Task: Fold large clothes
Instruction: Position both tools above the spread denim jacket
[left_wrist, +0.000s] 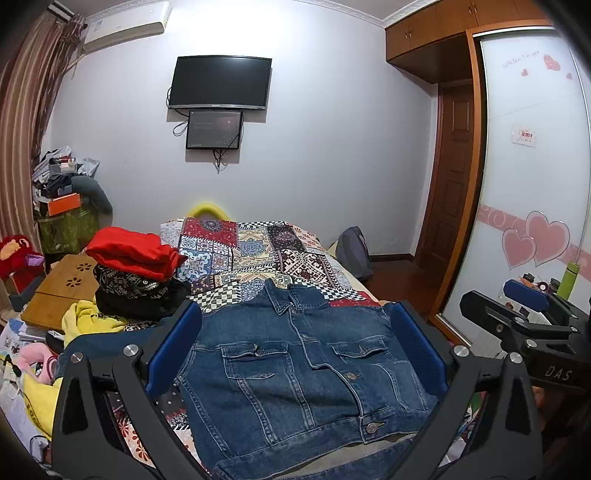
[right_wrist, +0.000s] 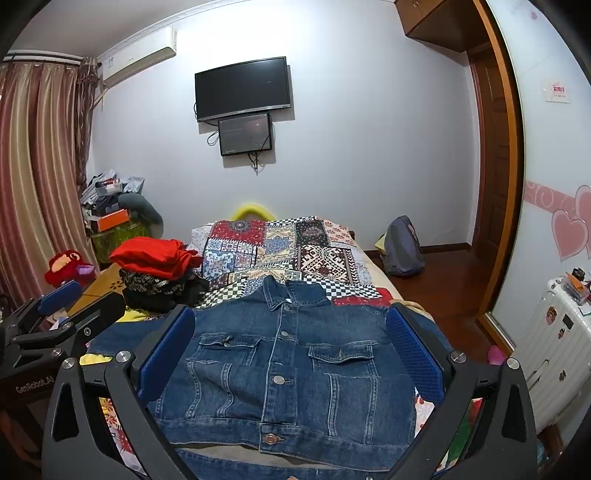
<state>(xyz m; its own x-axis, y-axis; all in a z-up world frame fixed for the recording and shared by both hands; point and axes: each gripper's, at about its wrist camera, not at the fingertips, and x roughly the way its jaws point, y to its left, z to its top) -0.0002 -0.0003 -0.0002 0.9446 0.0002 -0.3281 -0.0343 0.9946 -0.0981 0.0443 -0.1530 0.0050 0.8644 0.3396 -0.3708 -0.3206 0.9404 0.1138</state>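
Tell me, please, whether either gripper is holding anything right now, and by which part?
Nothing is held: the left gripper and right gripper both stand wide open above the denim jacket.

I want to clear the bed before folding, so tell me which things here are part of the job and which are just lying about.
Part of the job:
denim jacket, spread flat, buttoned
left gripper, open above it
right gripper, open above it
patchwork bedspread, the folding surface

Just lying about:
clothes pile, red on top
backpack on the floor
red plush toy
TV
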